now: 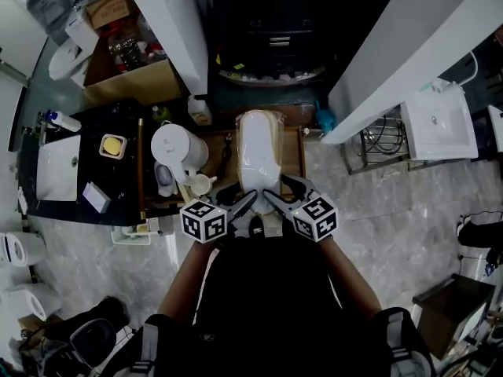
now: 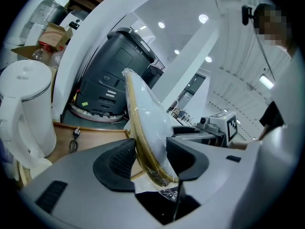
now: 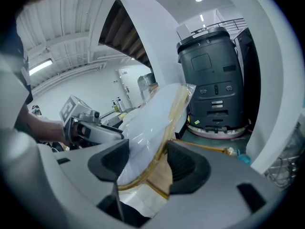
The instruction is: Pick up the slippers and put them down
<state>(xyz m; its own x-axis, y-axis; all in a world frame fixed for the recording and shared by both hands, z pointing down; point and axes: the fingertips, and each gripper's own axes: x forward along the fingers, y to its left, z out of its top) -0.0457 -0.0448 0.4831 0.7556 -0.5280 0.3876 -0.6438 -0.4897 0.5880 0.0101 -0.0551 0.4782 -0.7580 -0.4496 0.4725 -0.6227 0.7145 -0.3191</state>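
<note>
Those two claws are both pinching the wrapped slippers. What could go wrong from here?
1. The left gripper and right gripper both clamp only the near end of the slippers, through glossy plastic wrap. The long pack could slip or sag out.
2. The white kettle stands close on the left, so a sideways swing might knock it.

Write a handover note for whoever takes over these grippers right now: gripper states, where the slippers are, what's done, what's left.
Left gripper: shut on the wrapped slippers at their near end.
Right gripper: shut on the same end, from the other side.
Slippers: held up over the wooden tray, beside the white kettle.
Done: picked up.
Left: set them down, open both grippers.
</note>
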